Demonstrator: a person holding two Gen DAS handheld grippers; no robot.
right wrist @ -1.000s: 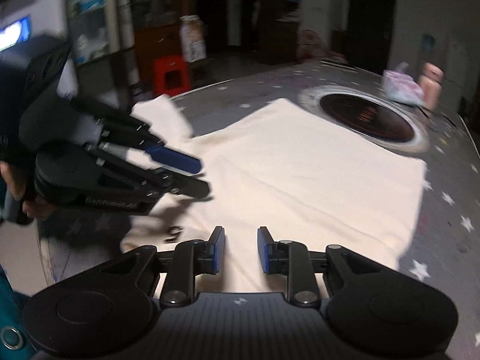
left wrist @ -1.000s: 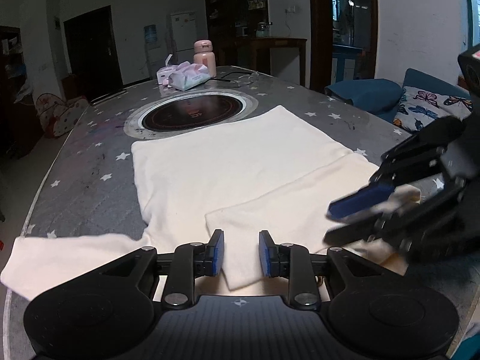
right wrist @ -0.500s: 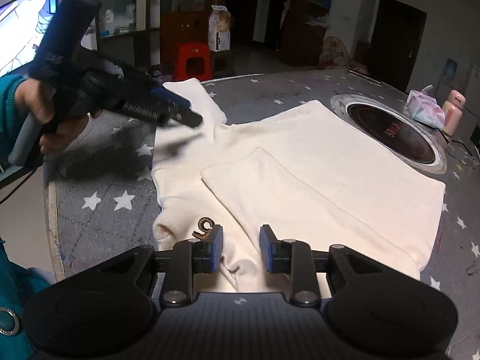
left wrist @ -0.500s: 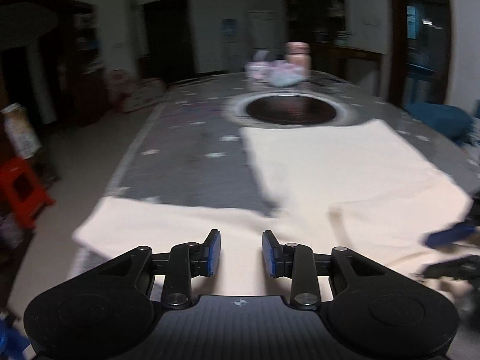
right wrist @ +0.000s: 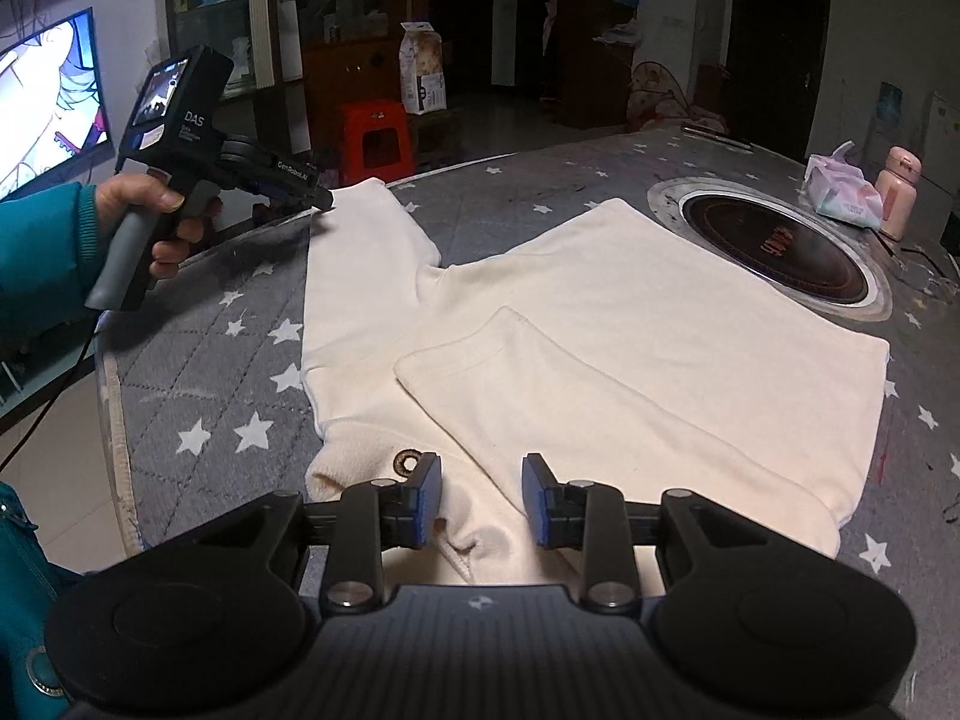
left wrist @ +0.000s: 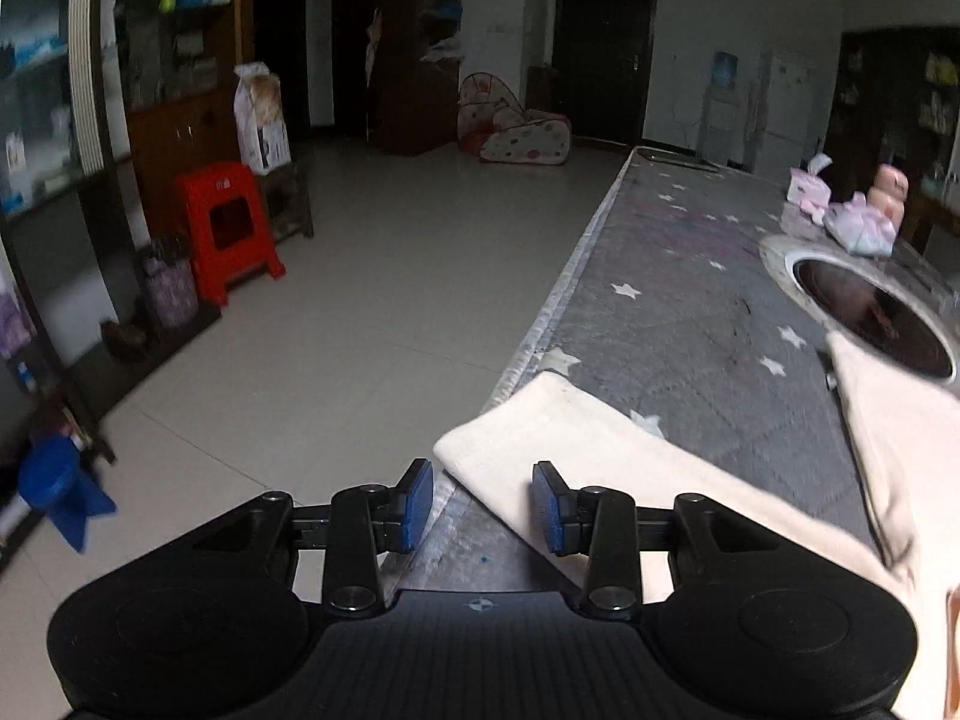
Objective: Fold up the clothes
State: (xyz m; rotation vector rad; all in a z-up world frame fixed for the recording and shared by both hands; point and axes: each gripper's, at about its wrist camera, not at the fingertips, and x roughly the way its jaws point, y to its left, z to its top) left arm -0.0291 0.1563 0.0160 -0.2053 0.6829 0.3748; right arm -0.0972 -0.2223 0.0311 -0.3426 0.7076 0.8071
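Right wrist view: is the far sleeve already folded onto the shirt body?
No, the far sleeve lies stretched out flat on the table, with the left gripper at its cuff.

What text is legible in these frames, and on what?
"DAS": white letters on the side of the left gripper body, right wrist view; smaller lines under it are too small to read.
"CenRobot.AI": on the same gripper's front housing, small and only roughly legible.
Print on the induction hob glass: blurred, unreadable.
Bag on the cabinet: print unreadable.
Red stool marking: too small.
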